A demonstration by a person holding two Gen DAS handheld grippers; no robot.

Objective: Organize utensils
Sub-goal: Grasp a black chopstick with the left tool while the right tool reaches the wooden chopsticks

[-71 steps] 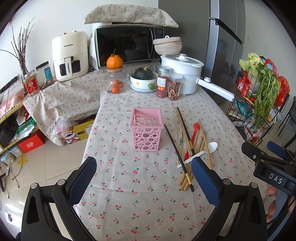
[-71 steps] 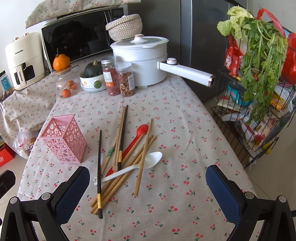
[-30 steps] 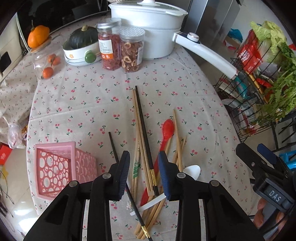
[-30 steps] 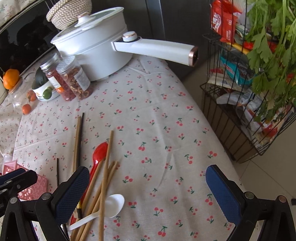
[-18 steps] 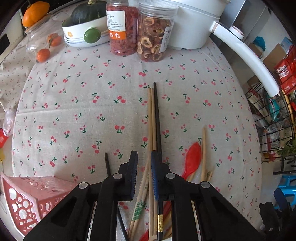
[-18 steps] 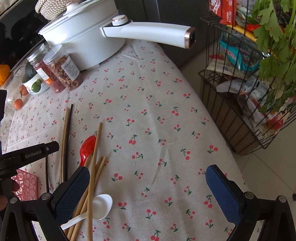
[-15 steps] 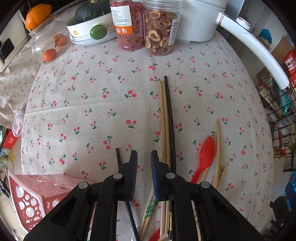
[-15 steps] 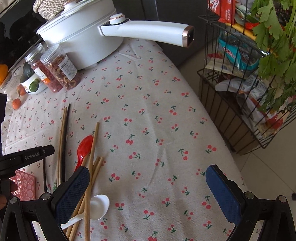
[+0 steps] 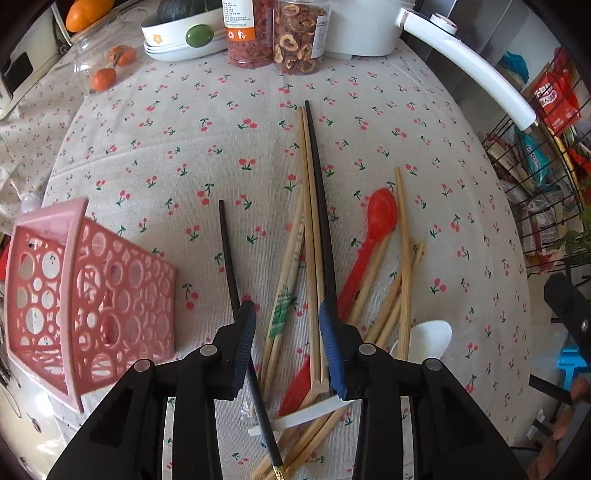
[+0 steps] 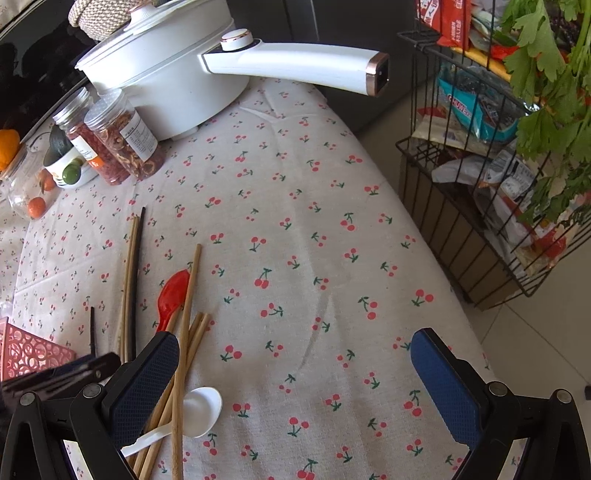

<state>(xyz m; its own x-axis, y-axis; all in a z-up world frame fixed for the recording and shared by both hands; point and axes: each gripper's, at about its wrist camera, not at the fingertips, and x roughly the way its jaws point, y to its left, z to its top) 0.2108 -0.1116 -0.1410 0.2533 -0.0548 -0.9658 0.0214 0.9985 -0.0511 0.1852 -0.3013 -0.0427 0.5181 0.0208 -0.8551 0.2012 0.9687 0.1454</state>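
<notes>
A pile of utensils lies on the cherry-print tablecloth (image 9: 229,147): wooden chopsticks (image 9: 308,206), two black chopsticks (image 9: 227,251) (image 9: 319,206), a red spoon (image 9: 376,225) and a white spoon (image 9: 430,338). A pink perforated holder (image 9: 85,295) stands at the left. My left gripper (image 9: 286,345) is partly open, low over the pile, its fingers either side of the wooden chopsticks without touching them. My right gripper (image 10: 293,380) is wide open and empty above bare cloth, right of the chopsticks (image 10: 186,314), red spoon (image 10: 171,293) and white spoon (image 10: 201,408).
A white pot (image 10: 162,77) with a long handle (image 10: 303,64), two jars (image 9: 275,31), a bowl with a squash (image 9: 177,33) and oranges stand at the back. A wire rack (image 10: 491,177) with groceries and greens stands off the table's right edge.
My left gripper has dropped lower toward the pile and its jaws have widened from nearly closed. My right gripper has shifted slightly, staying wide open.
</notes>
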